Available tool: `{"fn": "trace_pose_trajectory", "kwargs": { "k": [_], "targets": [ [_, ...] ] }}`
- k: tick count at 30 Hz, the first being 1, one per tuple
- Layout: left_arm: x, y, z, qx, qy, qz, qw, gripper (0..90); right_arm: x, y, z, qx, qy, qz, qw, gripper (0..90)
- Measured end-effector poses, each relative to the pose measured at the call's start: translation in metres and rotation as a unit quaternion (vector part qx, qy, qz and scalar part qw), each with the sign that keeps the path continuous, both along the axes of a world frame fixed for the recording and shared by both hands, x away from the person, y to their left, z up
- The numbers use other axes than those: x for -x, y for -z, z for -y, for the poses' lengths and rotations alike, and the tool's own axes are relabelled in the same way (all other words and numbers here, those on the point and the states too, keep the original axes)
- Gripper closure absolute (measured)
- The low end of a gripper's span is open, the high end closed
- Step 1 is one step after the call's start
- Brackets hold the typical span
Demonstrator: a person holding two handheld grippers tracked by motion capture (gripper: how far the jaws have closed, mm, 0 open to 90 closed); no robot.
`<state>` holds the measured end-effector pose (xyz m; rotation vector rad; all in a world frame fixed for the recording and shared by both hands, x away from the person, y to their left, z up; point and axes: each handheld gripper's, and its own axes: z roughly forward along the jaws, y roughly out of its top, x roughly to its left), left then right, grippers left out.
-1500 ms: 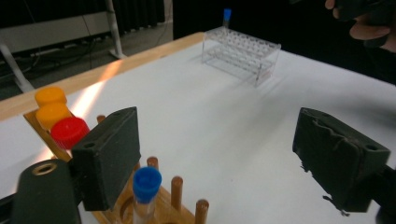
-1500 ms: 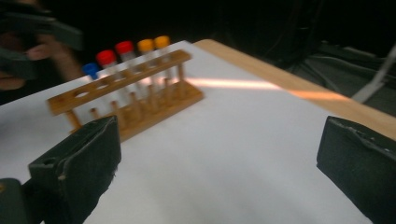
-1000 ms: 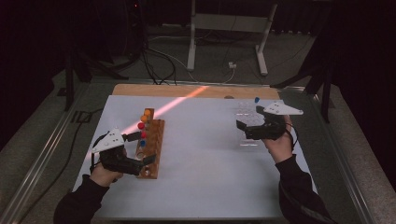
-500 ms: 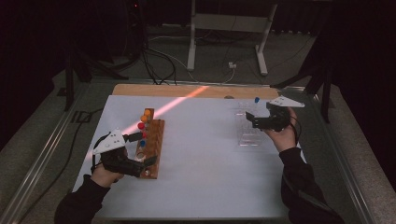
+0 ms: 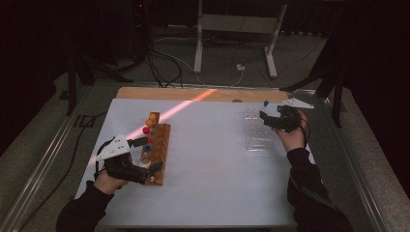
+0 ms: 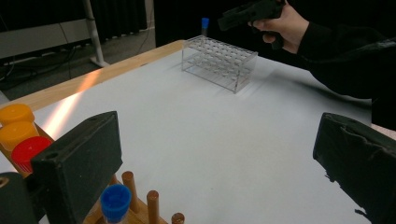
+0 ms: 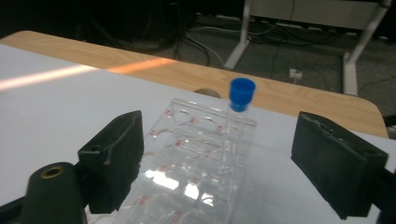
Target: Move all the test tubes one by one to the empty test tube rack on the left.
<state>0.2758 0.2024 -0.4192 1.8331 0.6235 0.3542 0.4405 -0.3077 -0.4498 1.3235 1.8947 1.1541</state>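
A clear plastic tube rack (image 5: 256,133) lies at the table's far right, with one blue-capped tube (image 5: 265,103) upright in its far corner. My right gripper (image 5: 265,117) hovers over the rack just short of that tube. In the right gripper view the blue-capped tube (image 7: 241,95) stands ahead in the gap of the right gripper (image 7: 224,135). Its jaws have just been closing and the pads are clear of the tube. My left gripper (image 5: 147,154) is open at the near end of a wooden peg rack (image 5: 159,145) holding orange, red and blue capped tubes (image 6: 28,149).
A white mat (image 5: 212,169) covers the table, with a wooden strip (image 5: 193,93) along its far edge. A streak of orange light (image 5: 179,108) crosses the mat. Metal rails border the table, and cables and stand legs lie on the floor beyond.
The right hand has moved toward the rack's far corner and sunk lower, so its jaws now line up with the blue-capped tube. The left gripper has stayed by the wooden rack.
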Motion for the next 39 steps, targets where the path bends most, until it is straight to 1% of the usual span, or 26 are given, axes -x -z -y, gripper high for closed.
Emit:
{"fn": "trace_pose_trajectory", "kwargs": {
  "k": [2,4,5,6,7,8,9,10,11,14,17,19,21,23,26,28,34,37,39],
  "targets": [
    [0.000,0.000,0.000,0.001,0.000,0.000,1.0000,2.1,-0.003,0.003,0.000,-0.001,0.004,-0.006,1.0000,23.4],
    [0.000,0.000,0.000,-0.001,0.001,0.001,1.0000,2.1,-0.007,0.005,0.000,-0.001,0.007,-0.012,0.9999,26.3],
    [0.000,0.000,0.001,-0.002,0.001,0.001,1.0000,2.1,-0.008,0.006,0.000,-0.001,0.006,-0.014,0.9999,32.3],
    [0.000,0.000,0.001,-0.001,0.001,0.001,1.0000,2.1,-0.009,0.007,0.000,0.002,0.008,-0.015,0.9999,36.3],
    [0.000,0.000,0.001,-0.001,0.002,0.000,1.0000,2.1,-0.011,0.007,0.000,0.002,0.011,-0.016,0.9998,38.3],
    [0.000,0.000,0.001,-0.001,0.001,0.001,1.0000,2.1,-0.013,0.008,0.000,-0.001,0.010,-0.020,0.9998,43.8],
    [0.001,0.000,0.000,0.000,0.001,0.001,1.0000,2.1,-0.015,0.008,0.001,0.004,0.011,-0.022,0.9997,47.6],
    [0.001,0.000,0.000,0.001,0.000,0.001,1.0000,2.1,-0.018,0.008,0.000,0.007,0.016,-0.024,0.9996,47.6],
    [0.001,0.000,0.000,0.001,-0.002,0.003,1.0000,2.1,-0.020,0.008,0.000,0.003,0.014,-0.026,0.9996,48.9],
    [0.001,-0.001,-0.001,0.002,-0.002,0.004,1.0000,2.1,-0.027,0.011,0.000,0.007,0.017,-0.035,0.9992,53.1],
    [0.001,-0.001,0.000,0.001,0.000,0.003,1.0000,2.1,-0.032,0.014,-0.001,0.017,0.019,-0.041,0.9988,59.7],
    [0.001,0.000,0.000,0.000,0.002,0.001,1.0000,2.1,-0.035,0.015,0.000,0.016,0.018,-0.043,0.9988,63.4],
    [0.001,0.000,0.000,0.000,0.002,0.000,1.0000,2.1,-0.036,0.016,0.000,0.019,0.019,-0.042,0.9988,64.9],
    [0.001,0.001,0.000,0.001,0.001,-0.001,1.0000,2.1,-0.037,0.017,0.000,0.016,0.017,-0.044,0.9987,66.6],
    [0.000,0.002,0.000,-0.001,0.001,-0.002,1.0000,2.1,-0.038,0.016,-0.001,0.020,0.013,-0.042,0.9988,71.1],
    [0.000,0.002,-0.001,0.000,0.000,-0.004,1.0000,2.1,-0.039,0.016,-0.002,0.023,0.011,-0.042,0.9988,75.7],
    [-0.001,0.002,-0.001,0.002,0.000,-0.005,1.0000,2.1,-0.040,0.013,-0.006,0.036,0.008,-0.045,0.9983,76.9],
    [-0.001,0.002,-0.001,0.001,0.001,-0.004,1.0000,2.1,-0.039,0.008,-0.005,0.030,0.007,-0.042,0.9986,77.0],
    [-0.001,0.001,-0.001,0.002,0.002,-0.004,1.0000,2.1,-0.037,0.002,-0.004,0.027,0.006,-0.035,0.9990,77.0]
  ]
}}
